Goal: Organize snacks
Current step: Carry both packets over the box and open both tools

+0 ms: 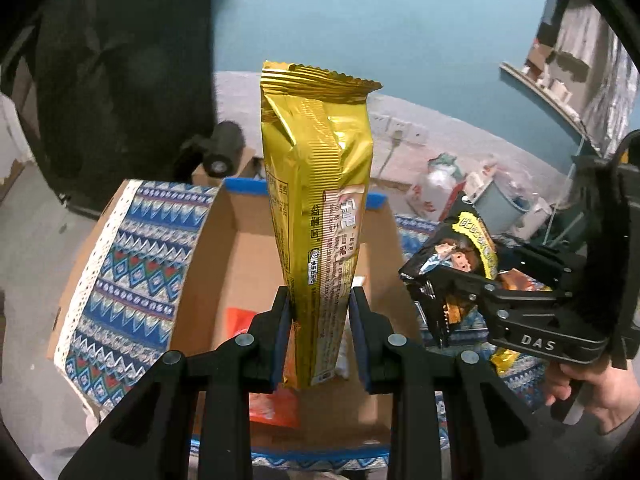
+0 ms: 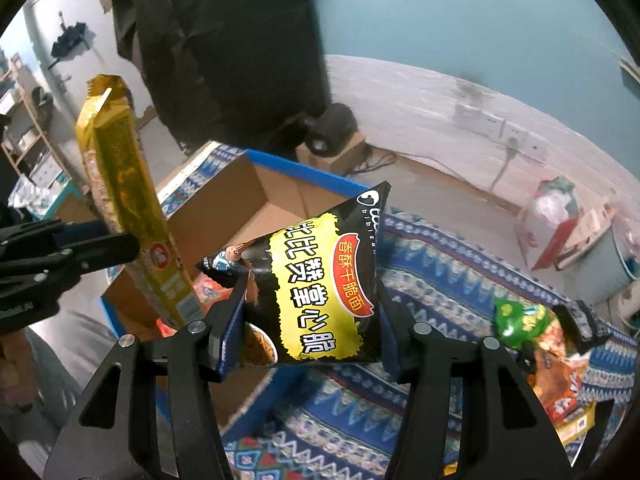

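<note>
My left gripper [image 1: 319, 336] is shut on a tall gold snack packet [image 1: 316, 184] and holds it upright above an open cardboard box [image 1: 224, 264]. The gold packet also shows in the right wrist view [image 2: 124, 184], held over the box [image 2: 256, 200]. My right gripper [image 2: 308, 320] is shut on a black and yellow snack bag [image 2: 320, 288], beside the box's right edge. It also shows in the left wrist view [image 1: 432, 300] with the same bag [image 1: 468, 248]. An orange packet [image 1: 272, 404] lies on the box floor.
A blue patterned cloth [image 2: 440, 280] covers the table. A green and orange snack bag [image 2: 548, 344] lies on it at the right. The box's left flap [image 1: 132, 280] wears the same pattern. A black camera [image 1: 222, 152] stands behind the box. A bag and a bucket [image 2: 592, 248] sit far right.
</note>
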`<action>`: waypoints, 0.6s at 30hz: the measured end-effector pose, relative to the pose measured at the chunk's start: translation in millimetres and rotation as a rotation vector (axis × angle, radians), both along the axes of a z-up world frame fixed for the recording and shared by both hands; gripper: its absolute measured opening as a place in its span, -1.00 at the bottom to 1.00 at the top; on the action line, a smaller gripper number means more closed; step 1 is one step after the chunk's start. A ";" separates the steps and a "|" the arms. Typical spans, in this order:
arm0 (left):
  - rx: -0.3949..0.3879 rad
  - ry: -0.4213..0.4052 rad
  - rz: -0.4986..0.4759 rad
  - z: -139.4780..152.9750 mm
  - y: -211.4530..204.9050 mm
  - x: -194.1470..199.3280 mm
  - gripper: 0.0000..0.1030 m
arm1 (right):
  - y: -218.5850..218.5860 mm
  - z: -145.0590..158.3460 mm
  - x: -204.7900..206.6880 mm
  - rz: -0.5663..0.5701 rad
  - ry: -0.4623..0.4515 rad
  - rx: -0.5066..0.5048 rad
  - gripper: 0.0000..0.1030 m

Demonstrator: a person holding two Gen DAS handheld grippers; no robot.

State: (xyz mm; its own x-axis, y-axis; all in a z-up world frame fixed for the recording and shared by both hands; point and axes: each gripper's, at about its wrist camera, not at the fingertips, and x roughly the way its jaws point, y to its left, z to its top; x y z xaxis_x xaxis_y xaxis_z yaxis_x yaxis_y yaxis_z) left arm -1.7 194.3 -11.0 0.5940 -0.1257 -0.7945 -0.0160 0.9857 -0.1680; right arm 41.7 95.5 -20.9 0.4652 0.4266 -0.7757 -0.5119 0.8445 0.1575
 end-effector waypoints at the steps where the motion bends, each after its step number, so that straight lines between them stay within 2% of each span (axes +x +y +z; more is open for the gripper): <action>1: 0.006 0.008 0.007 -2.7 2.5 0.6 -0.45 | 5.9 -2.2 0.9 0.011 0.006 -0.002 0.07; 10: 0.055 0.089 0.046 -26.0 12.0 7.4 -0.42 | 40.1 -21.8 5.1 0.078 0.045 -0.023 0.08; 14: 0.090 0.098 0.055 -29.1 9.5 9.3 -0.40 | 47.4 -29.9 5.4 0.106 0.061 -0.040 0.14; 18: 0.107 0.101 0.080 -29.2 11.4 10.6 -0.11 | 45.4 -28.4 6.0 0.089 0.043 -0.047 0.49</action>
